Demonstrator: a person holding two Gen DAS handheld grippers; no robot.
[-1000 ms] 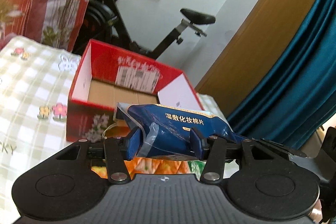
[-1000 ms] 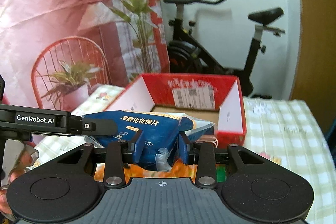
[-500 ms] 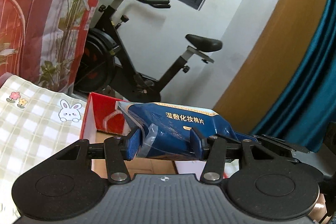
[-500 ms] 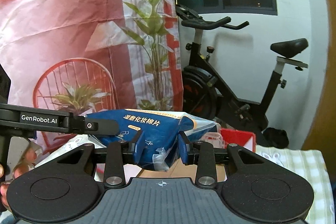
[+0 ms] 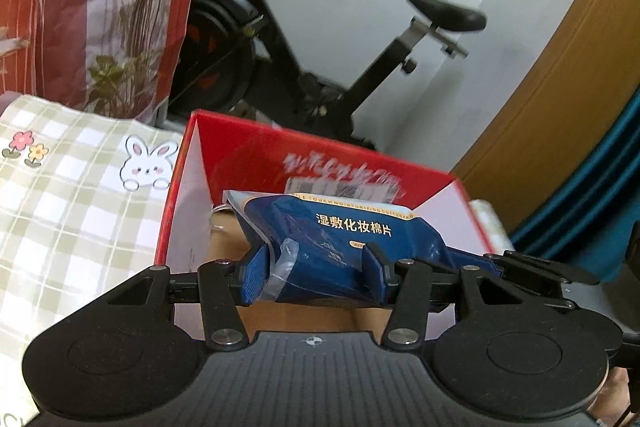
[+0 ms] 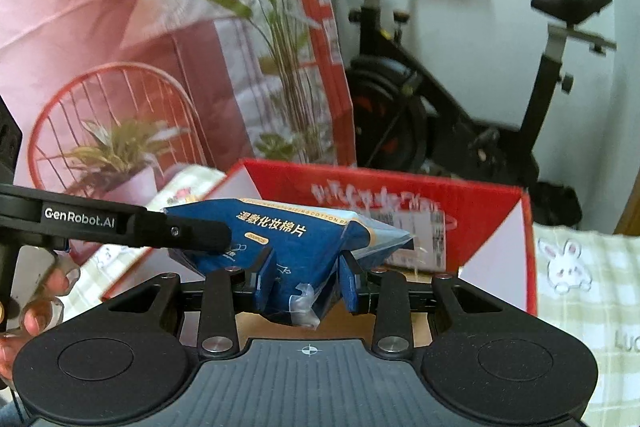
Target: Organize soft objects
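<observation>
A blue pack of cotton pads (image 5: pixel 340 239) with Chinese lettering is held by both grippers at once. My left gripper (image 5: pixel 316 275) is shut on one end of it. My right gripper (image 6: pixel 306 283) is shut on the other end of the pack (image 6: pixel 280 239). The pack hangs over the open red cardboard box (image 5: pixel 192 187), above its brown floor. The box also shows in the right wrist view (image 6: pixel 500 211). The left gripper's arm (image 6: pixel 120 225) crosses the right wrist view from the left.
The box stands on a green-checked cloth with rabbit prints (image 5: pixel 80 187). An exercise bike (image 5: pixel 280 59) stands behind the box. A red printed backdrop (image 6: pixel 120 27) hangs at the left. A wooden door and teal curtain (image 5: pixel 600 167) are at the right.
Both grippers have come down and forward with the pack. The box, mostly hidden half a second ago, now fills the view under the pack.
</observation>
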